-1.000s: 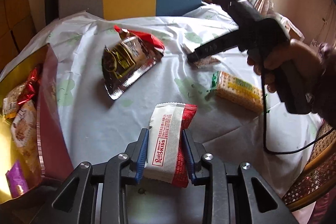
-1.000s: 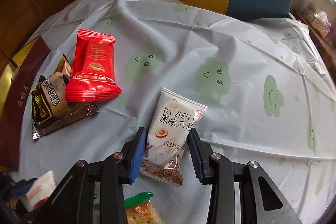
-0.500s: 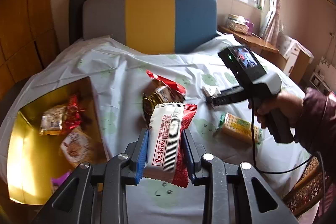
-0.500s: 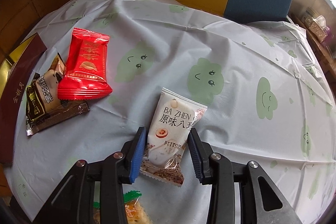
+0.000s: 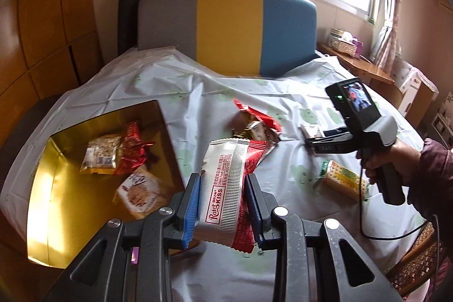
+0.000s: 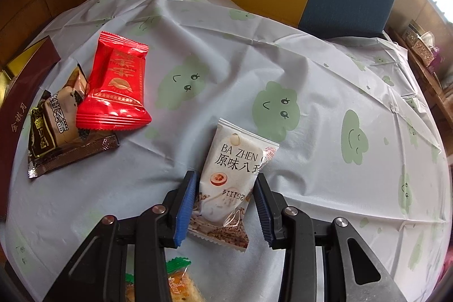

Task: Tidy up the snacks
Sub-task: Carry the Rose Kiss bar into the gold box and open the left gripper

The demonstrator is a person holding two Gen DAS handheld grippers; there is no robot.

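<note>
Cloud-print table (image 6: pixel 325 70) carries three loose packets – left claw (image 5: pixel 222 205) grips one white-and-red packet (image 5: pixel 226 188); right claw (image 6: pixel 223 205) pinches one white packet (image 6: pixel 235 169); gold box (image 5: pixel 56 188) left holds three.

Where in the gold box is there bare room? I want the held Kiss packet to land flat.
The gold box is bare along its near left side, beside the wall. Its far right part is crowded: an oat packet, a red wrapper and a brown-print packet.
</note>
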